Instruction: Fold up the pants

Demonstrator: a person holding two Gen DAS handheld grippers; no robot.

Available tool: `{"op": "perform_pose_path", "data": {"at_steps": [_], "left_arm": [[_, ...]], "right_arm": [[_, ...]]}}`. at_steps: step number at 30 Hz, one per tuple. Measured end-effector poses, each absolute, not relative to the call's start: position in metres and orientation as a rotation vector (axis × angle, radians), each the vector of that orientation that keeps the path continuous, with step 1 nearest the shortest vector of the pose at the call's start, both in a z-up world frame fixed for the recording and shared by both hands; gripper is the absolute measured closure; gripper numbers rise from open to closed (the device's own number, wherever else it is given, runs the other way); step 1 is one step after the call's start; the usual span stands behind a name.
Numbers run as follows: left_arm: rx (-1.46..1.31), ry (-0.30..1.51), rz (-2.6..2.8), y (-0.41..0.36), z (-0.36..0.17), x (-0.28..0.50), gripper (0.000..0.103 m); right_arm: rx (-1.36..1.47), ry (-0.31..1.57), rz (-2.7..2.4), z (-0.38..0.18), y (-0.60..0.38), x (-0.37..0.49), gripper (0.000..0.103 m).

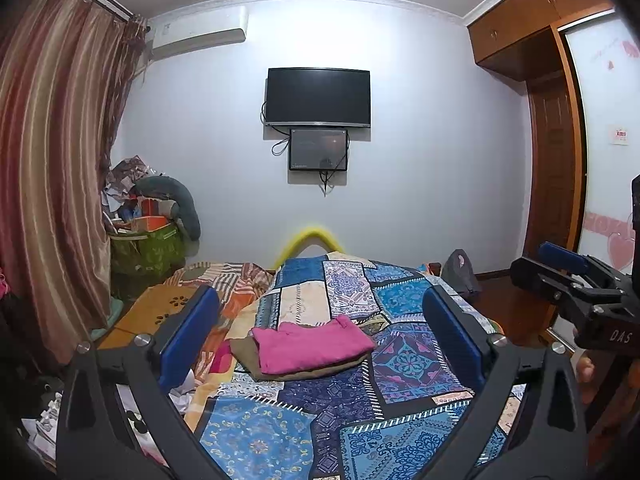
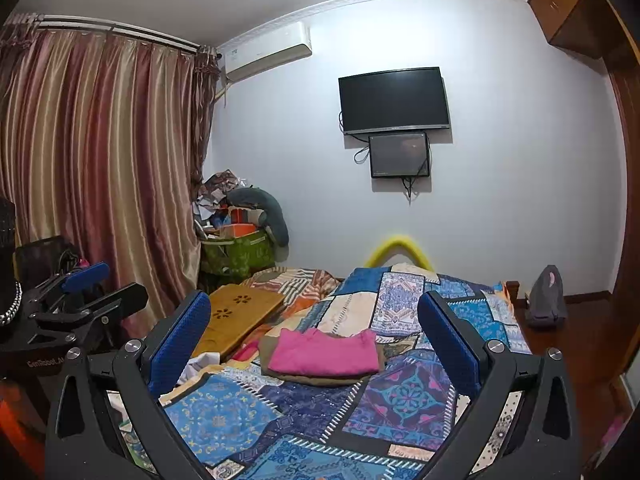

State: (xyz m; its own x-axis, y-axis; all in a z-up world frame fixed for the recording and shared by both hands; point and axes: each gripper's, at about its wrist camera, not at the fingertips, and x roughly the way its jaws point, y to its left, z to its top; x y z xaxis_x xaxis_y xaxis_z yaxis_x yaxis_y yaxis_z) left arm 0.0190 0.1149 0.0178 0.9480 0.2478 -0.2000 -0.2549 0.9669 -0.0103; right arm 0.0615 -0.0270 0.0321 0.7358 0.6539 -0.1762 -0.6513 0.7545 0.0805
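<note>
Folded pink pants [image 1: 310, 345] lie on top of a folded brown garment [image 1: 248, 354] in the middle of the patchwork bedspread [image 1: 404, 364]. They also show in the right wrist view [image 2: 325, 351], on the brown garment [image 2: 320, 379]. My left gripper [image 1: 320, 332] is open and empty, held above the bed short of the stack. My right gripper [image 2: 314, 336] is open and empty, also short of the stack. The right gripper shows at the right edge of the left wrist view [image 1: 576, 280]. The left gripper shows at the left edge of the right wrist view [image 2: 92, 288].
A wooden lap tray [image 2: 236, 316] lies on the bed's left side. A green bin [image 2: 240, 254] piled with clutter stands by the curtain [image 2: 100, 168]. A grey bag [image 2: 546, 296] sits on the floor at the right. A TV [image 2: 394, 98] hangs on the far wall.
</note>
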Motion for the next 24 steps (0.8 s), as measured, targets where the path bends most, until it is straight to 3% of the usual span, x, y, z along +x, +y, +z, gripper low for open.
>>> {"op": "perform_pose_path", "data": {"at_steps": [24], "left_arm": [[-0.047, 0.218, 0.235, 0.123, 0.014, 0.032, 0.0]], "right_arm": [[0.013, 0.236, 0.706, 0.03, -0.026, 0.068, 0.0]]}}
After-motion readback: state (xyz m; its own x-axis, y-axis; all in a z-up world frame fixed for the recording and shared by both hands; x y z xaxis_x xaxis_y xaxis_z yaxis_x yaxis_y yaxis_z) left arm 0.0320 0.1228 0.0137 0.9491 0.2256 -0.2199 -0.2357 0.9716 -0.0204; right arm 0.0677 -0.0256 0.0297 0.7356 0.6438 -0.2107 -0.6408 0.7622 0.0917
